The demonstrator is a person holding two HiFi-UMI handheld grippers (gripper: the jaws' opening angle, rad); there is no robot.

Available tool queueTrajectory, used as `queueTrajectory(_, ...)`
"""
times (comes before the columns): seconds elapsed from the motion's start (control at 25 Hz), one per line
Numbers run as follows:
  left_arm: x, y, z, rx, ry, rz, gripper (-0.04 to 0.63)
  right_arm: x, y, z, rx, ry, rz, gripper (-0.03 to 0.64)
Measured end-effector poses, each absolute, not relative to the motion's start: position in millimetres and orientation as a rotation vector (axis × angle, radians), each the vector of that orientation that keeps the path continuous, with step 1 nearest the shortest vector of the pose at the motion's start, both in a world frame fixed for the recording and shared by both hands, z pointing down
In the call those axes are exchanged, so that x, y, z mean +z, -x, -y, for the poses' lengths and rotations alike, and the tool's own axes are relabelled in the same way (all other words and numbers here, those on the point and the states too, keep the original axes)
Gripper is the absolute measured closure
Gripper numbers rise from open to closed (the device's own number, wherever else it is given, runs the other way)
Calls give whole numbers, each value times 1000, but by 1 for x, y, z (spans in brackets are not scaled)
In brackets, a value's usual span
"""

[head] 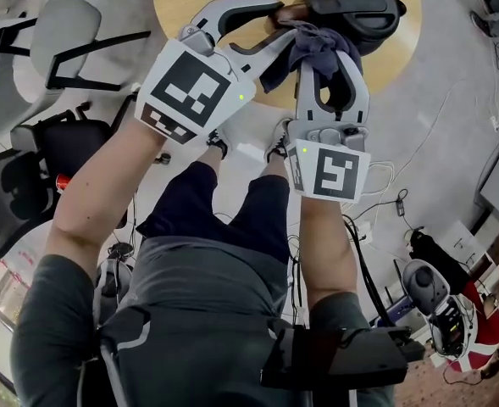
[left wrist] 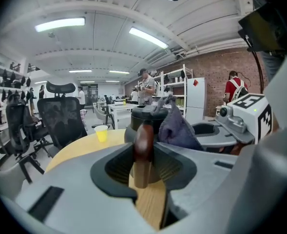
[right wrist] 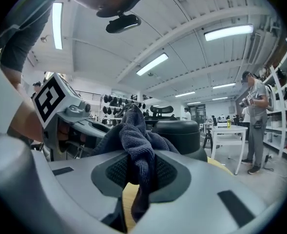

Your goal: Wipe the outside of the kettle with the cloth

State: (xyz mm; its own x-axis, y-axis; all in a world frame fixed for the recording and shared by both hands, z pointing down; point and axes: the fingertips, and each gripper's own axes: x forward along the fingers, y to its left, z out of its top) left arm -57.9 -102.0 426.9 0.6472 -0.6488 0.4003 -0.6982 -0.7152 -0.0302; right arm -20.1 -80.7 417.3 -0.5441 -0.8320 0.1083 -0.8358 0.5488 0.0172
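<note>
Black kettle [head: 359,11] partly behind bunched blue-grey cloth [head: 313,45]

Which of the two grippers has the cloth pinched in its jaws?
The right gripper: the dark cloth hangs clamped between its jaws. The left gripper instead grips the brown handle of the kettle.

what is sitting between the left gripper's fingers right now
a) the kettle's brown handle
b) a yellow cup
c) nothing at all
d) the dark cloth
a: in the left gripper view the brown kettle handle stands upright between the fingers of the left gripper, while the cloth is pinched in the right gripper.
</note>
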Motion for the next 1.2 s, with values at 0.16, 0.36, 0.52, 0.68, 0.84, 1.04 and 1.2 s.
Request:
queueTrajectory(0.16,427,59,99,551,-2721,1139,471,443,21,73,188,-1431,2675,523)
queueTrajectory(0.36,426,56,96,529,-2720,1135,471,502,12,74,358,-1388,2579,523)
queueTrajectory(0.52,427,55,90,511,-2705,1155,474,529,8,77,389,-1360,2519,522)
queueTrajectory(0.68,426,55,93,500,-2699,1203,476,544,9,79,429,-1341,2482,522)
queueTrajectory(0.84,428,56,97,526,-2722,1224,477,553,11,81,468,-1289,2462,522)
queueTrajectory(1.04,428,55,99,571,-2750,1167,477,560,11,85,469,-1258,2434,525)
queueTrajectory(1.2,426,57,101,604,-2769,1145,479,561,14,86,443,-1277,2393,526)
